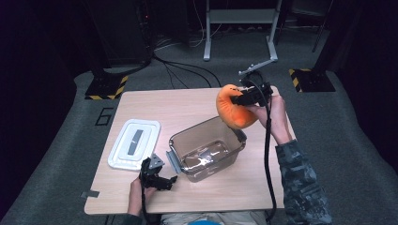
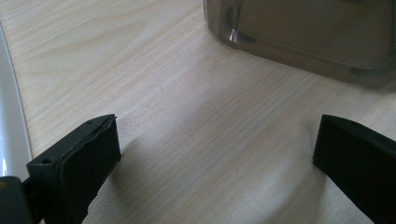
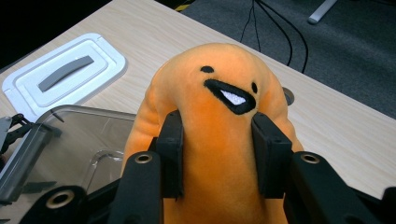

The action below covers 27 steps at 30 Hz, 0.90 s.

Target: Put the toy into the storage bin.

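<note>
High view: pale wood-grain table (image 1: 141, 101), rectangular, on grey carpet. Right gripper (image 1: 247, 97) raised above the far-right part of the tabletop, clamped on a soft orange plush toy (image 1: 232, 110), rounded and fuzzy, which hangs over the far rim of a clear smoky plastic container (image 1: 206, 150), a rounded-corner box w/ grey latch tabs on its short ends. White flat lid (image 1: 133, 143) w/ grey strip handle lies left of the container, apart from it. Left gripper (image 1: 158, 178) rests low on the near edge of the table, just left of the container, jaws spread, nothing between. Black cable trails from right gripper down along the camo sleeve. Left gripper view: two matte black blocky jaws wide apart over bare wood; container wall (image 2: 303, 32) at top, glossy brownish; white lid edge (image 2: 9, 116) at far left. Right gripper view: black pads (image 3: 170, 149) pinch into the plush toy (image 3: 219, 140), denting its velvety nap; stitched black eyes and open mouth face the camera. Container (image 3: 79, 140) below-left, lid (image 3: 65, 74) beyond it.
</note>
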Motion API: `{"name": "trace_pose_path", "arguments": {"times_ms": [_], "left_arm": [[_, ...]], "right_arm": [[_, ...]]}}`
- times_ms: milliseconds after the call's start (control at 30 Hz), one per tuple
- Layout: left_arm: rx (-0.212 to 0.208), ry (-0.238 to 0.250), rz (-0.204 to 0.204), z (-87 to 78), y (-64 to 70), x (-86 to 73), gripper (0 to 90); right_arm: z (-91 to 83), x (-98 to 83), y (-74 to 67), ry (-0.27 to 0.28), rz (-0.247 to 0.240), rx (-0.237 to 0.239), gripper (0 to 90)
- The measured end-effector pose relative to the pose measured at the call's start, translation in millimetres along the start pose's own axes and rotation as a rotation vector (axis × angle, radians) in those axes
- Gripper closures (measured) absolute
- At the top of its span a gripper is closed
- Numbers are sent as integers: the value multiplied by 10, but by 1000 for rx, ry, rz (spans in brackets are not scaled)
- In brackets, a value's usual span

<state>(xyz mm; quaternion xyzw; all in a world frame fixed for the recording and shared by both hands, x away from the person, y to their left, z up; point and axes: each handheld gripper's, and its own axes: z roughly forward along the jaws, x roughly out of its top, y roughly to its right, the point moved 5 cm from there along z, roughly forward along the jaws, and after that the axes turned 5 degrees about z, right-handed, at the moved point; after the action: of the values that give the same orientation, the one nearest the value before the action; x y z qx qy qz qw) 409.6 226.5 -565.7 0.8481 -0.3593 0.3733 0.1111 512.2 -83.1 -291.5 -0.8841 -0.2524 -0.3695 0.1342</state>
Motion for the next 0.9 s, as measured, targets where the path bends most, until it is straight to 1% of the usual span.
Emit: {"name": "trace_pose_path", "arguments": {"times_ms": [33, 67, 100, 133, 167, 200, 300, 467, 500, 567, 633, 800, 867, 900], "left_arm": [[-1, 0, -1, 1, -2, 0, 2], [-1, 0, -1, 1, -2, 0, 2], [-1, 0, 0, 1, -1, 0, 2], [-1, 0, 0, 1, -1, 0, 2], [-1, 0, -1, 1, -2, 0, 2], [-1, 0, -1, 1, -2, 0, 2], [-1, 0, -1, 1, -2, 0, 2], [-1, 0, -1, 1, -2, 0, 2], [-1, 0, -1, 1, -2, 0, 2], [-1, 0, -1, 1, -2, 0, 2], [-1, 0, -1, 1, -2, 0, 2], [-6, -14, 8, -13, -2, -4, 2], [-5, -10, 2, -9, -1, -2, 2], [1, 0, -1, -1, 0, -1, 2]], "right_arm": [[19, 1, -29, -1, -7, 2, 605], [19, 1, -29, -1, -7, 2, 605], [32, 3, -67, -5, 8, 5, 605], [32, 3, -67, -5, 8, 5, 605], [49, 0, -104, -4, 11, 8, 605], [49, 0, -104, -4, 11, 8, 605], [85, -17, -167, -13, -1, 16, 605], [120, -35, -236, -20, 4, 15, 605], [136, -47, -261, -21, -10, 16, 605], [147, -53, -280, -24, -6, 16, 606], [182, -72, -324, -31, -19, 20, 606], [265, -123, -370, -49, -21, 30, 605], [285, -141, -381, -58, -15, 33, 605], [331, -176, -386, -68, -15, 35, 605]]}}
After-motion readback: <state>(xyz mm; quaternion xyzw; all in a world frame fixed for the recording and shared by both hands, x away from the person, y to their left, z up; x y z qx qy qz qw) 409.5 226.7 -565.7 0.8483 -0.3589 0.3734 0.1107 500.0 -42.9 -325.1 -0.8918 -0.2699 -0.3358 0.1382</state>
